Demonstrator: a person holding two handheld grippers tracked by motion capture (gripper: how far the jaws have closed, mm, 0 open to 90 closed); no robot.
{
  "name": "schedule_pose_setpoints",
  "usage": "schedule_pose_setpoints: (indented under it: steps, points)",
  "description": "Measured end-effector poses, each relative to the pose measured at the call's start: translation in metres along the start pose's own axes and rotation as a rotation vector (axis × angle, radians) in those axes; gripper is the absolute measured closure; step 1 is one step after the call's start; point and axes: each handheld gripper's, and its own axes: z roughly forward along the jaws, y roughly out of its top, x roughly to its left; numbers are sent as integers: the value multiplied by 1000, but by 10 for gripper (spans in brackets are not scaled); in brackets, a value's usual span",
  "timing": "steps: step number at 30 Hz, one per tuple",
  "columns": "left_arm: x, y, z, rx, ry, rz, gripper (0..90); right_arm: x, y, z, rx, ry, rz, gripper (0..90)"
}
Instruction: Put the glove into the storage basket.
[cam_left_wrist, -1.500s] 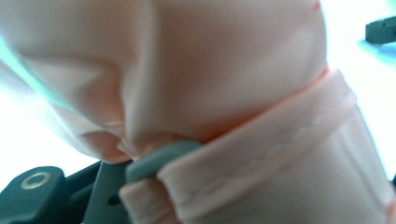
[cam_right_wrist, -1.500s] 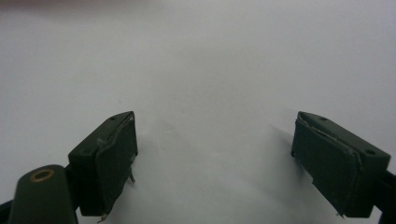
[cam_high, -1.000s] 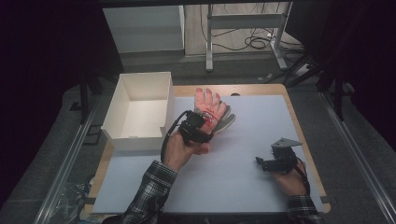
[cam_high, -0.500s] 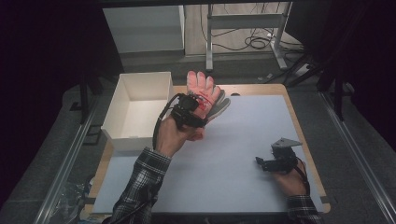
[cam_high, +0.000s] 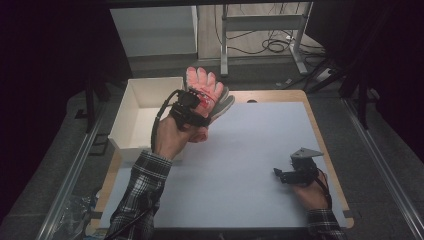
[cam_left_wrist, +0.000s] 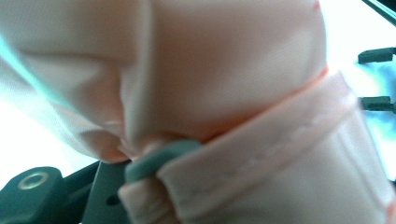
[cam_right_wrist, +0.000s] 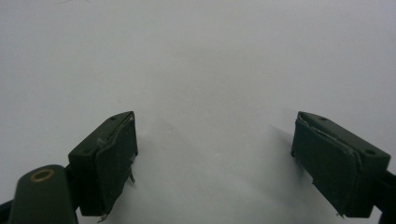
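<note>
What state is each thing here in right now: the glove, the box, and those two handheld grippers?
pink glove: lifted off the table, pinched at its cuff
white box: open-topped, looks empty
left gripper: shut on the glove
right gripper: fingers wide open, holding nothing, low over the white table

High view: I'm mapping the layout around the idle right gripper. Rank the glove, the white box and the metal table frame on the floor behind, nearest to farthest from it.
1. The pink glove, up and to the left of the right gripper, clamped in the raised left gripper.
2. The white box, off the table's left edge.
3. The metal table frame, on the floor beyond the table's far edge.
</note>
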Motion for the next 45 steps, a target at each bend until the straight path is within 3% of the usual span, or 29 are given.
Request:
schedule_pose_setpoints:
  steps: [8, 21, 30, 35, 45]
  points:
    - [22, -4, -15, -8, 34, -42, 533, 0, 0, 0, 0, 0, 0, 148]
    - [65, -24, -39, -31, 106, -147, 532, 0, 0, 0, -1, 0, -1, 148]
    - [96, -42, -49, -38, 182, -221, 530, 0, 0, 0, -1, -3, -4, 148]
    - [113, -54, -38, -36, 201, -267, 527, 0, 0, 0, -1, -2, -3, 148]
    - [136, -74, 19, -25, 201, -311, 524, 0, 0, 0, -1, -3, -4, 148]
